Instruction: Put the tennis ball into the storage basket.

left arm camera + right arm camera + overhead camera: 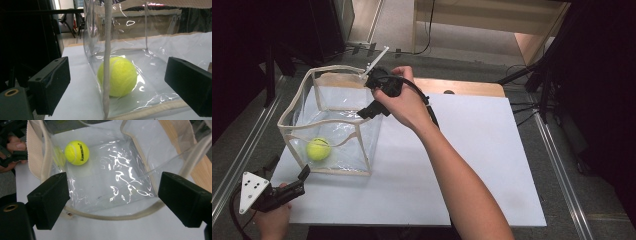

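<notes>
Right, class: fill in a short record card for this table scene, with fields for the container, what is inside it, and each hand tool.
container: clear plastic bag with beige trim, standing open on the white table
contents: one yellow tennis ball, lying on the bag's floor near the front-left corner
right tool: above the bag's open top, jaws apart, nothing between them
left tool: low at the table's front-left edge, aimed at the bag's corner, jaws open and apart from it
</notes>
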{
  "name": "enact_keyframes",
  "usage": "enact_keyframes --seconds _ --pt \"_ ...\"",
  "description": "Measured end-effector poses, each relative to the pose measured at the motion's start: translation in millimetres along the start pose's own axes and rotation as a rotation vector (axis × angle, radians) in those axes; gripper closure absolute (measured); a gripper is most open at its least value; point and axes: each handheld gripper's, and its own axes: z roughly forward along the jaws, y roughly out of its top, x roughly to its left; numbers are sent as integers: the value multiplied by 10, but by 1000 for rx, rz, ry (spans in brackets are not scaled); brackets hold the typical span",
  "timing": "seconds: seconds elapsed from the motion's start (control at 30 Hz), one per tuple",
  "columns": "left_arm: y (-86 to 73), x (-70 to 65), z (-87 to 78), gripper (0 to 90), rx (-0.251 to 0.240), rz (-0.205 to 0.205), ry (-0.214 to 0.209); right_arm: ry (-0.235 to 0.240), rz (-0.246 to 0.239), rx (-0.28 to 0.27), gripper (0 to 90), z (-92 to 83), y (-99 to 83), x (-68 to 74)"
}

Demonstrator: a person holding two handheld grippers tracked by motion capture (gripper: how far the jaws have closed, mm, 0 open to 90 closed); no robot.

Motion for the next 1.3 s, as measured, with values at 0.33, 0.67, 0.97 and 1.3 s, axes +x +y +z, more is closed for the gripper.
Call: enact_keyframes --seconds 0.33,0.67,0.97,1.3 --pt "-1 -2 2 67 -1 0 1 1 -14 -24 69 -154 -89 46" --pt "-1 0 3 67 -2 1 0 -7 -6 -19 0 -214 -228 75" --pt "0 1 1 67 1 1 0 -16 12 -4 0 -120 -432 85" --pt "0 0 0 68 3 6 2 -11 34 15 0 89 -744 149"
